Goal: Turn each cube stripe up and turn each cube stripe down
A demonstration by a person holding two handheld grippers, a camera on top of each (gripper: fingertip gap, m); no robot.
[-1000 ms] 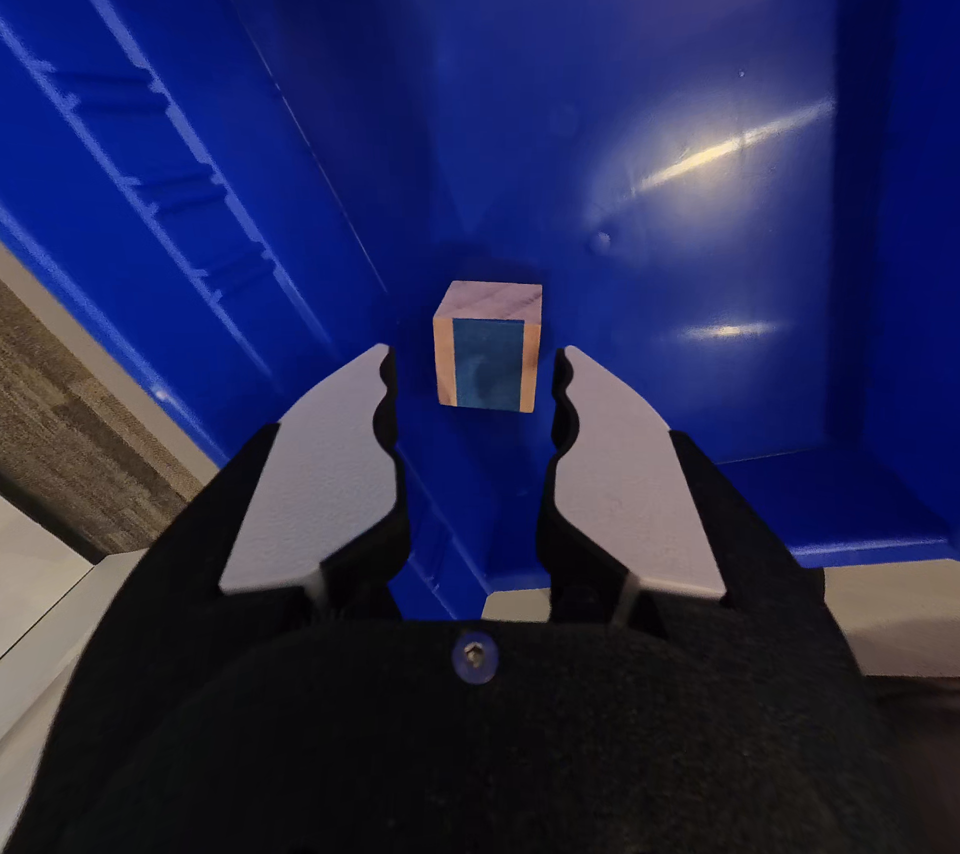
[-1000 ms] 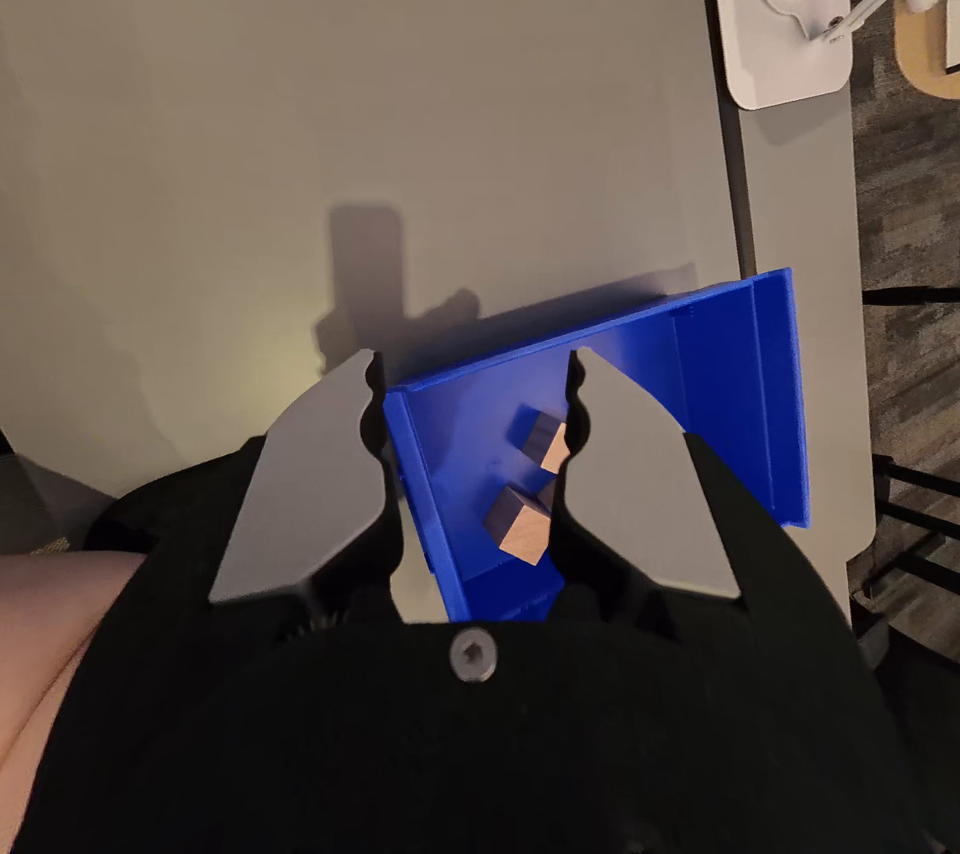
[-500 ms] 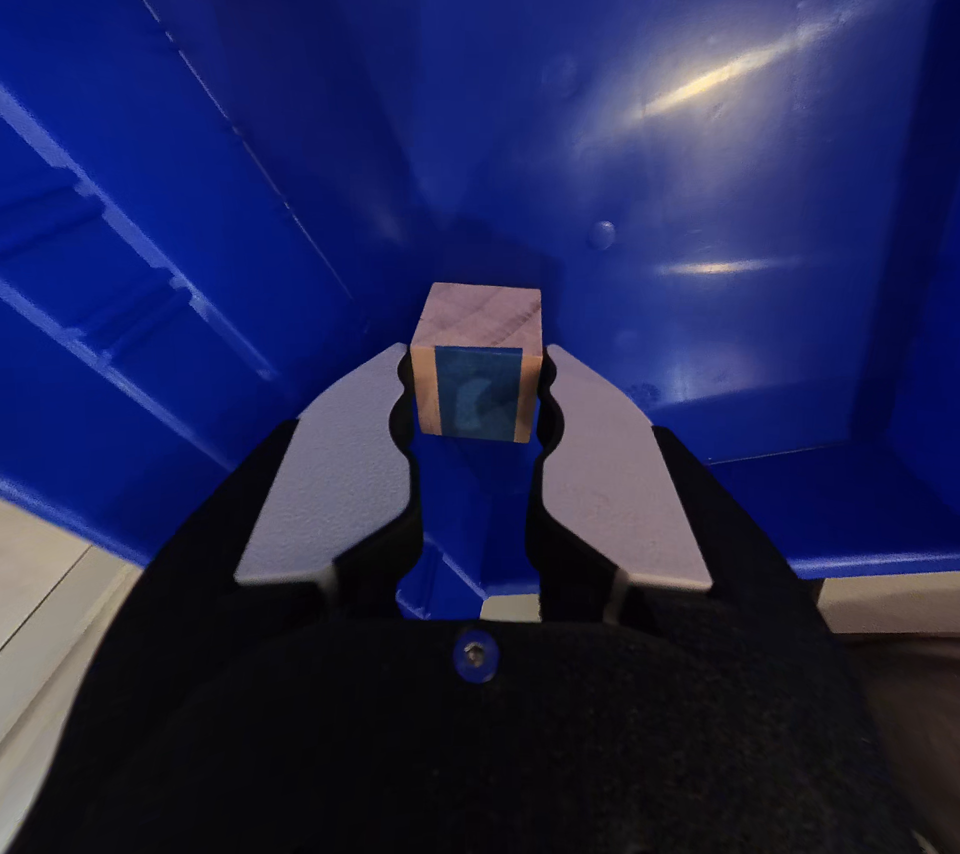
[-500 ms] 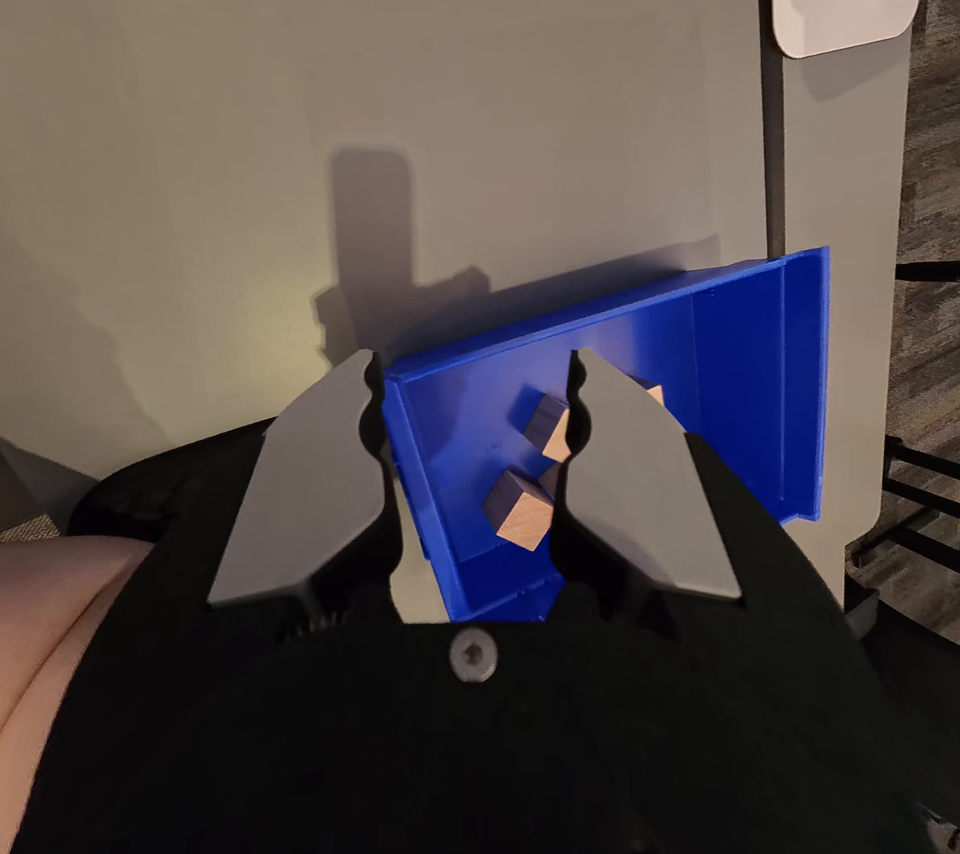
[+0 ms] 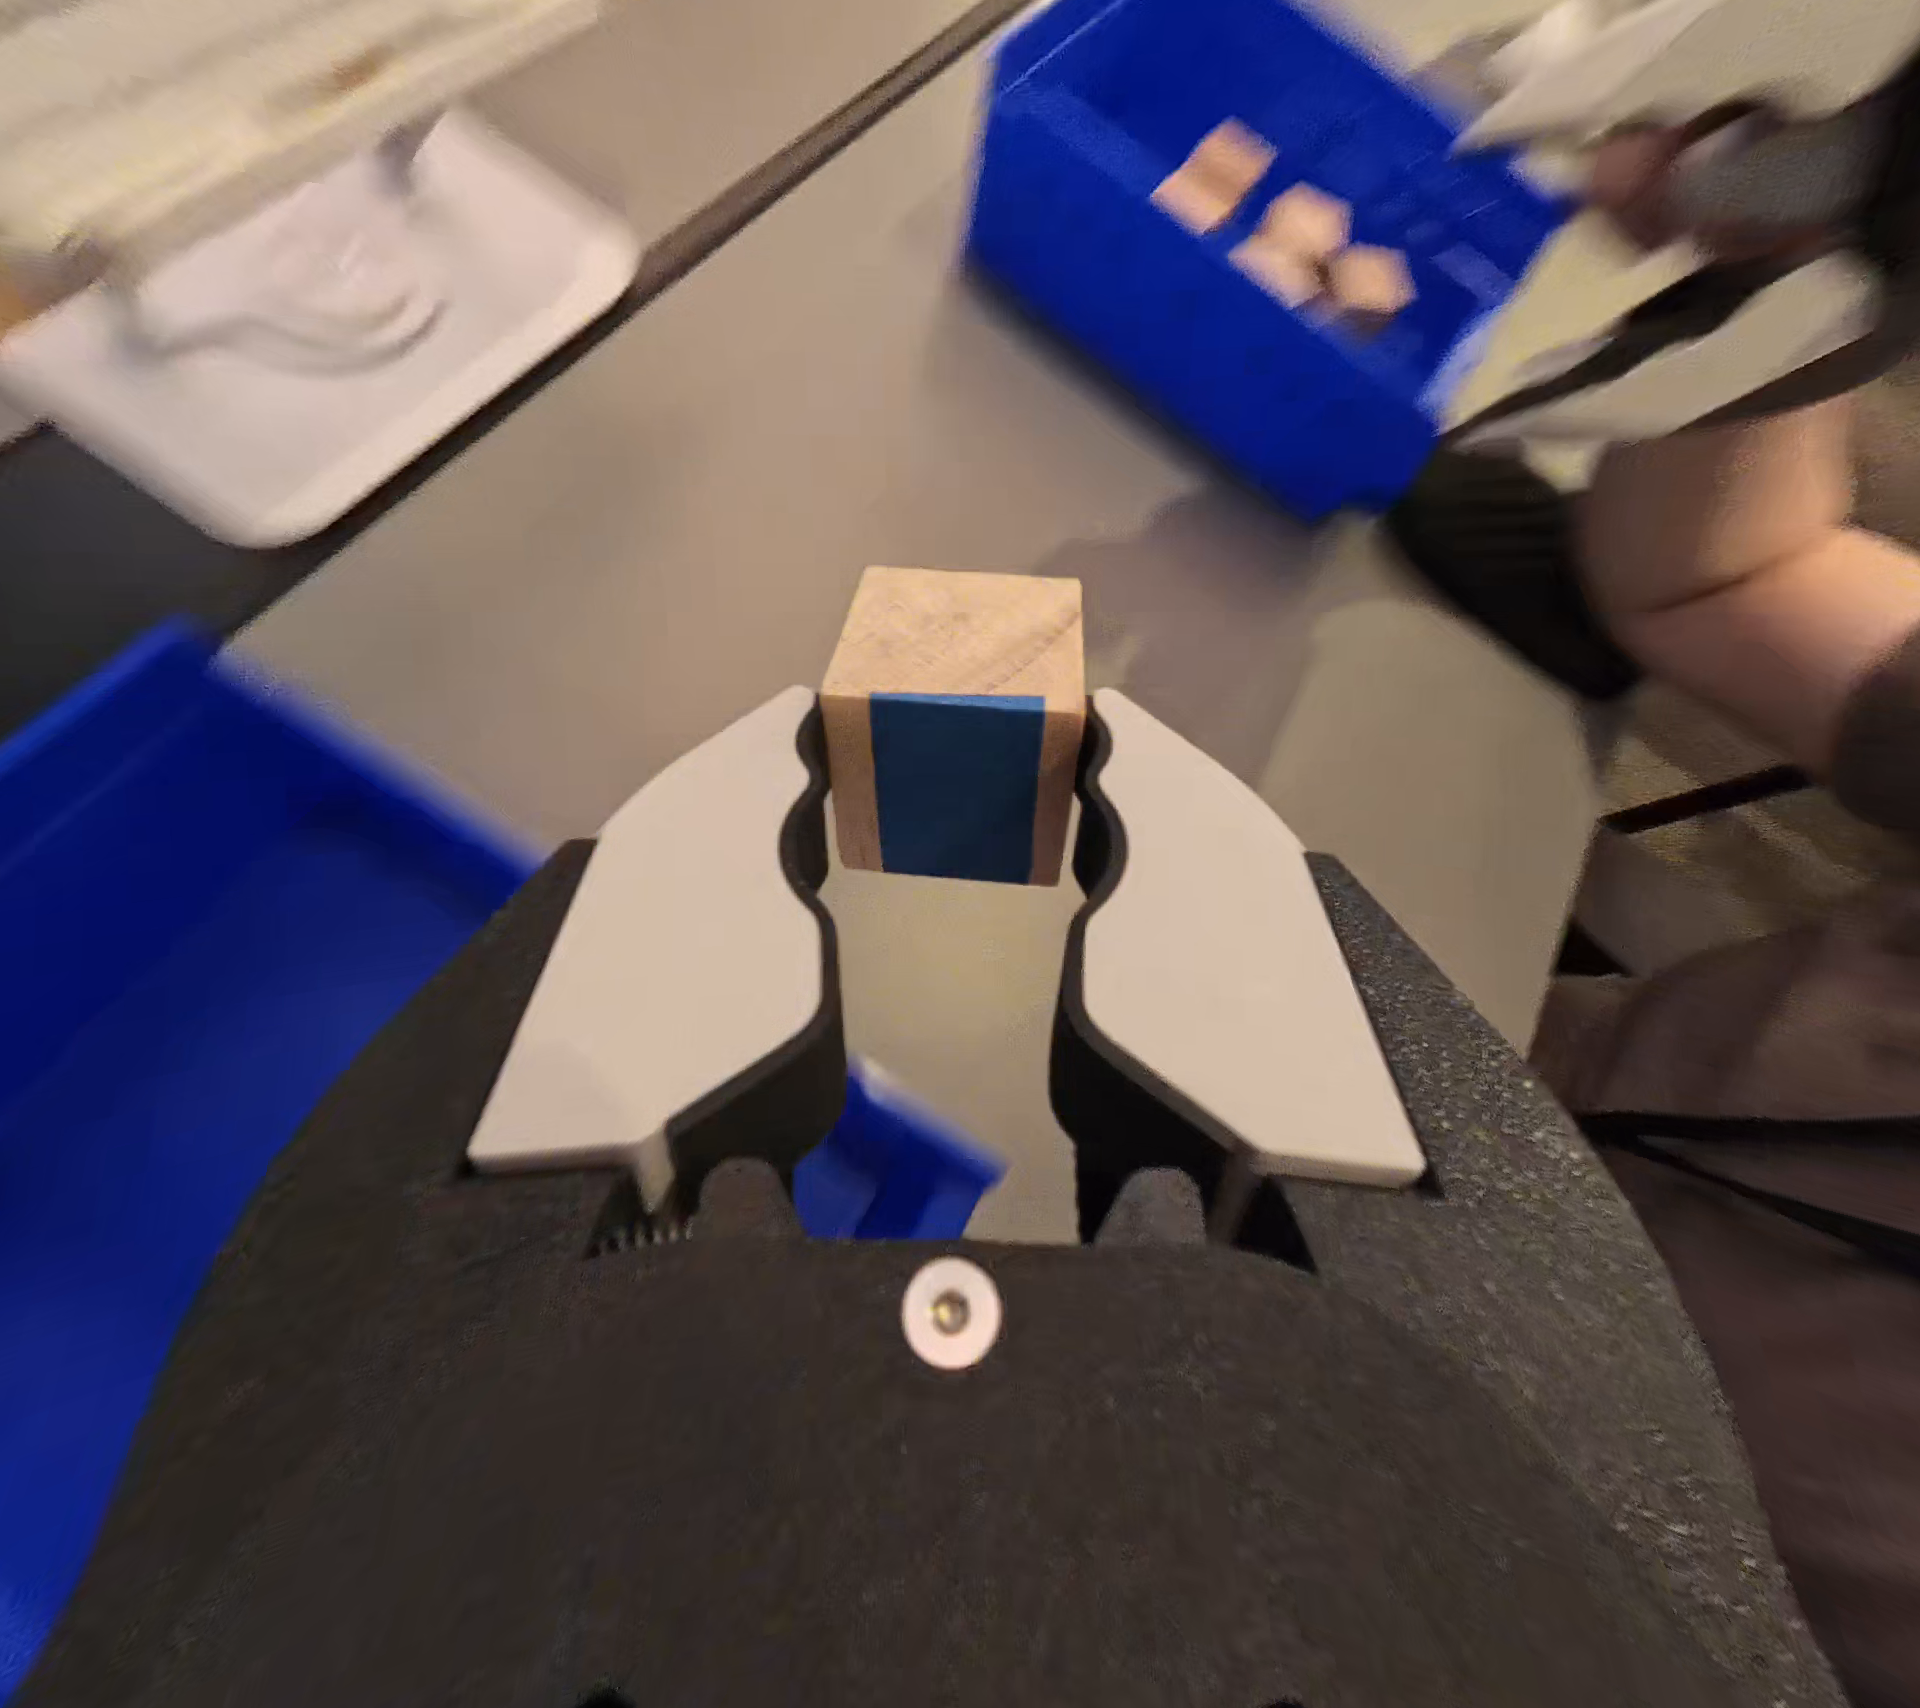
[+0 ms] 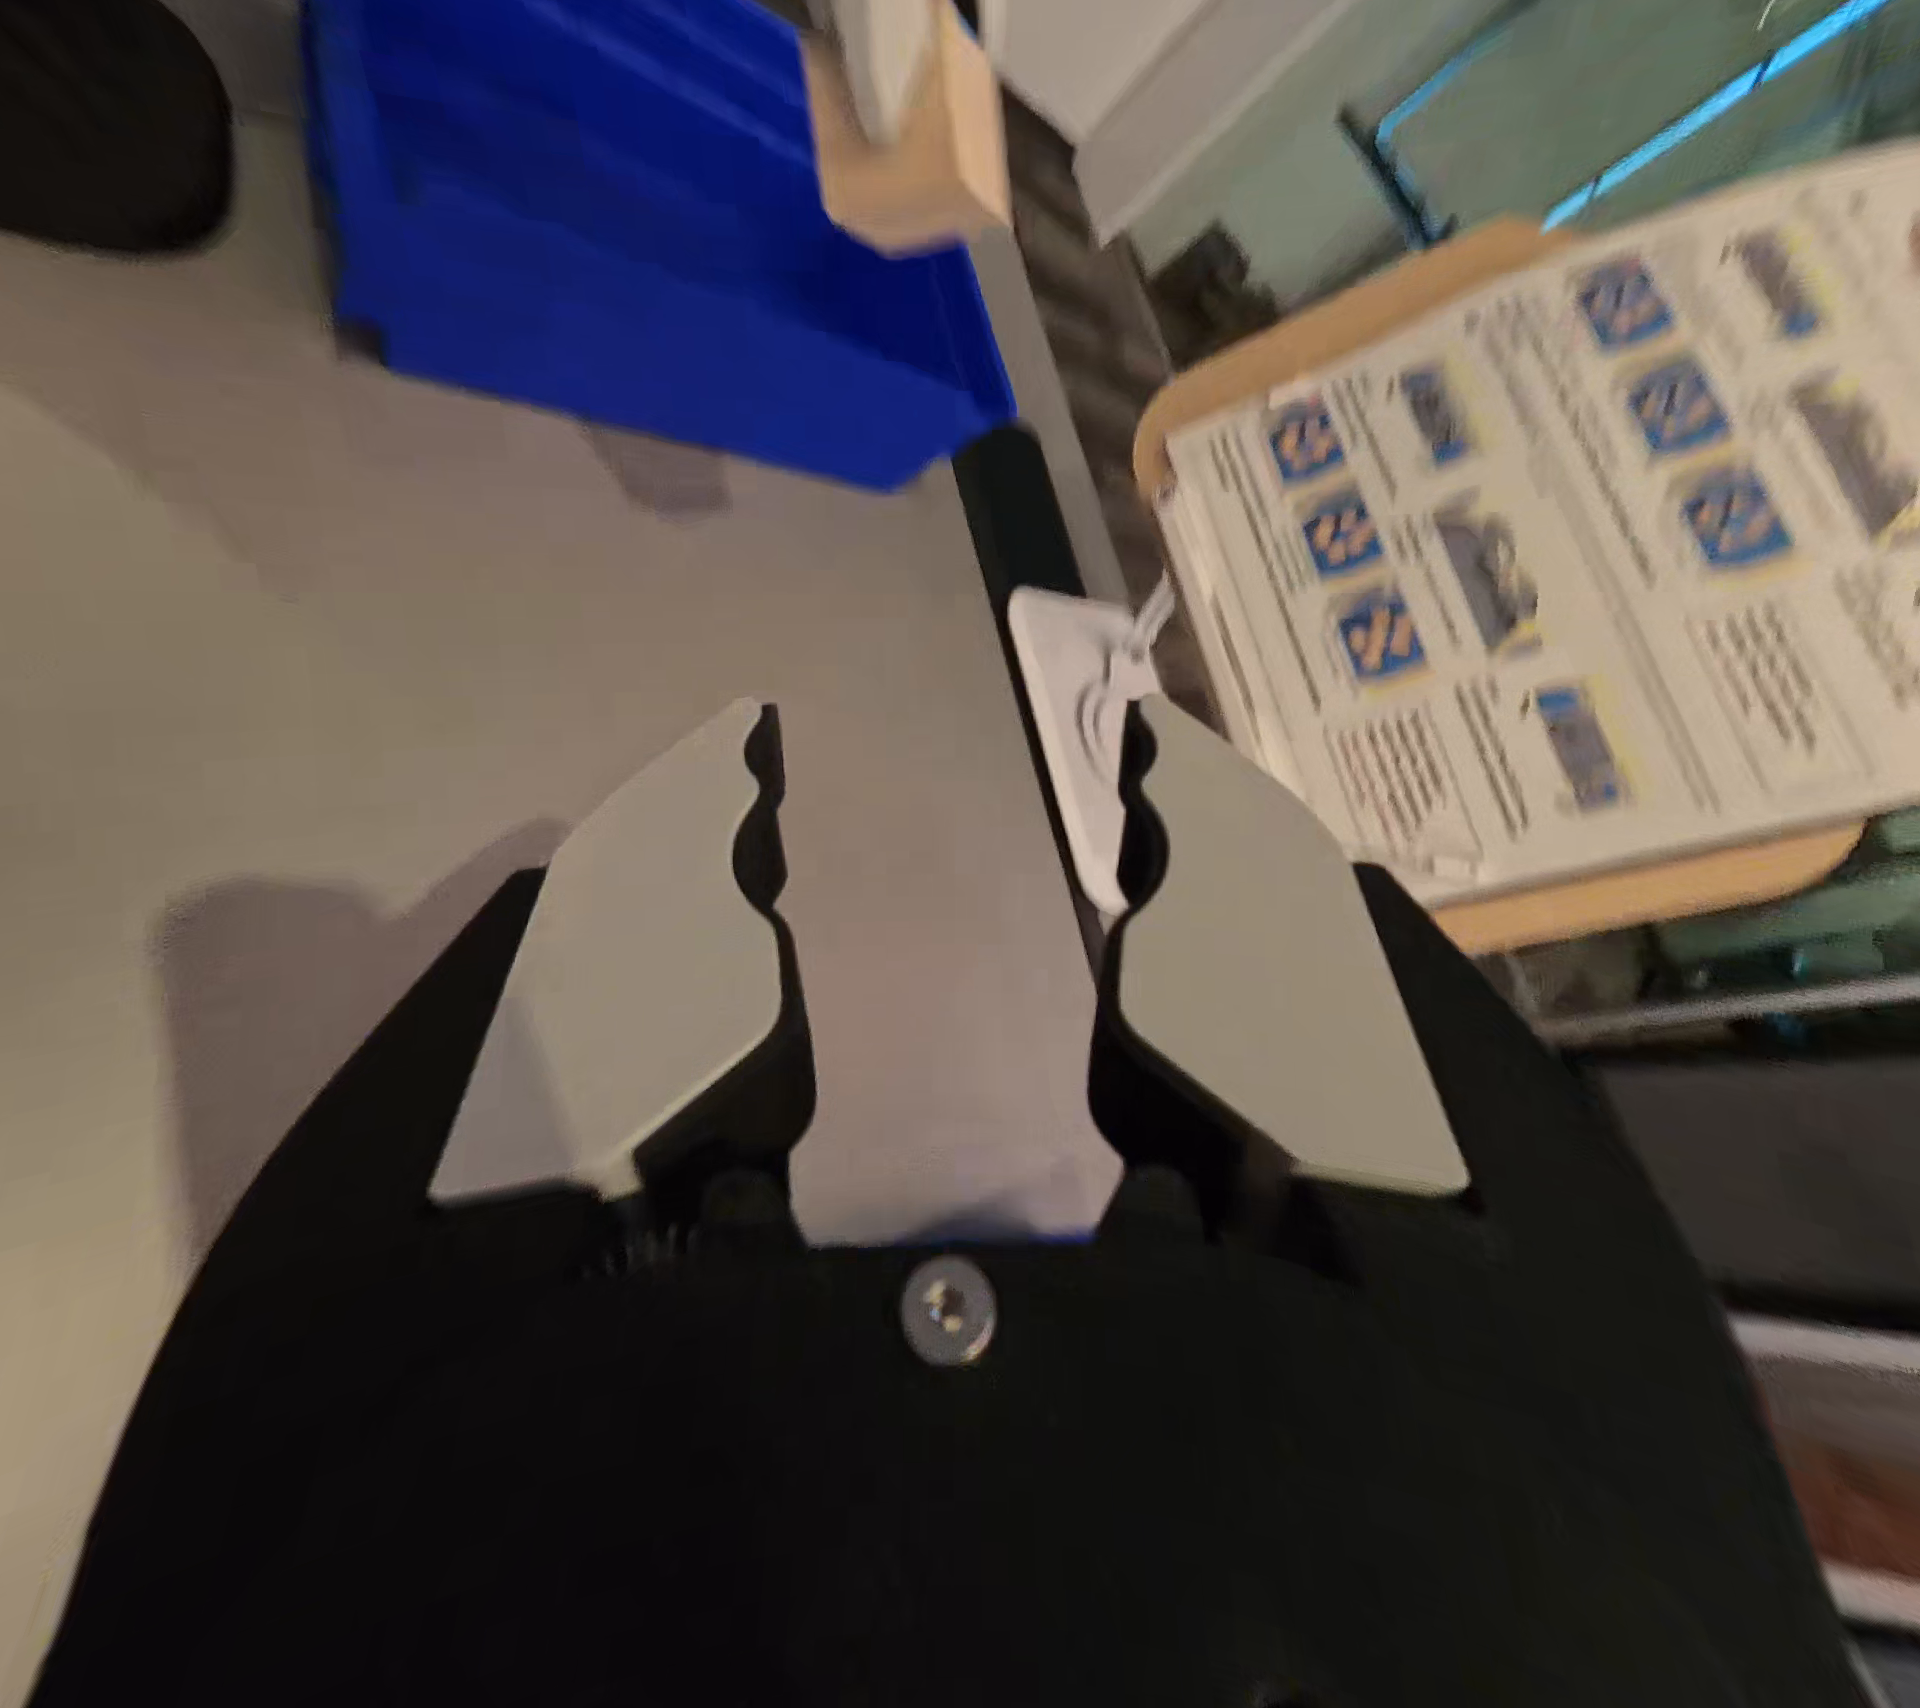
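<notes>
Lifted cube [image 5: 956, 765] between left hand-held gripper [image 5: 951, 785] fingertips.

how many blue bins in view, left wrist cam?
2. One bin lies at the lower left beside the left gripper; the other bin, holding blurred cubes, sits farther off at upper right.

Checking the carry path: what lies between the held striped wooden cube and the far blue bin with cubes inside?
Only bare grey tabletop, in the left wrist view, separates the striped wooden cube from the far blue bin.
</notes>
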